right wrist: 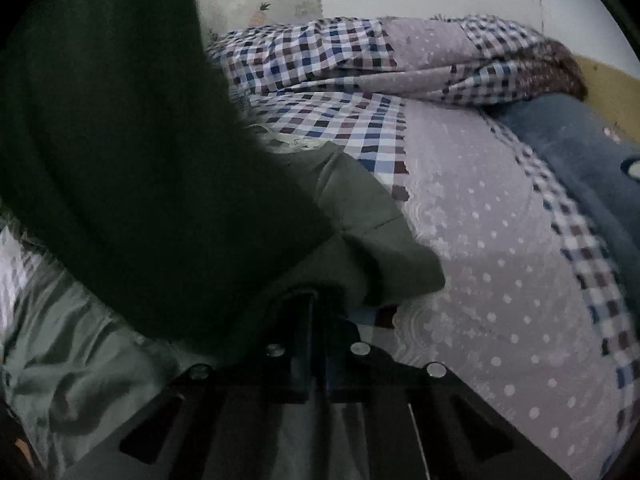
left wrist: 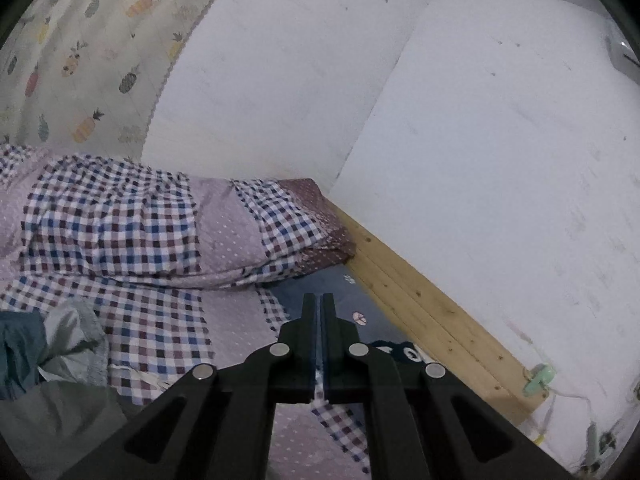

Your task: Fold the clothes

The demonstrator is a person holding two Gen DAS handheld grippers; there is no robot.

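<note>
My left gripper (left wrist: 319, 300) hangs above the bed with its black fingers pressed together and nothing between them. At the lower left of that view lies a crumpled pile of clothes (left wrist: 60, 352), grey and teal. In the right wrist view, my right gripper (right wrist: 318, 312) is shut on a grey-green garment (right wrist: 352, 248). A fold of it drapes over the fingertips and hides them. A large dark part of the same garment (right wrist: 120, 160) hangs close to the lens and fills the left half of the view.
A folded checked and dotted quilt (left wrist: 152, 224) lies at the head of the bed over a matching sheet (right wrist: 500, 280). A blue blanket (left wrist: 340, 300) borders the wooden bed rail (left wrist: 432, 320). White walls (left wrist: 500, 160) and a pineapple-print curtain (left wrist: 80, 52) stand behind.
</note>
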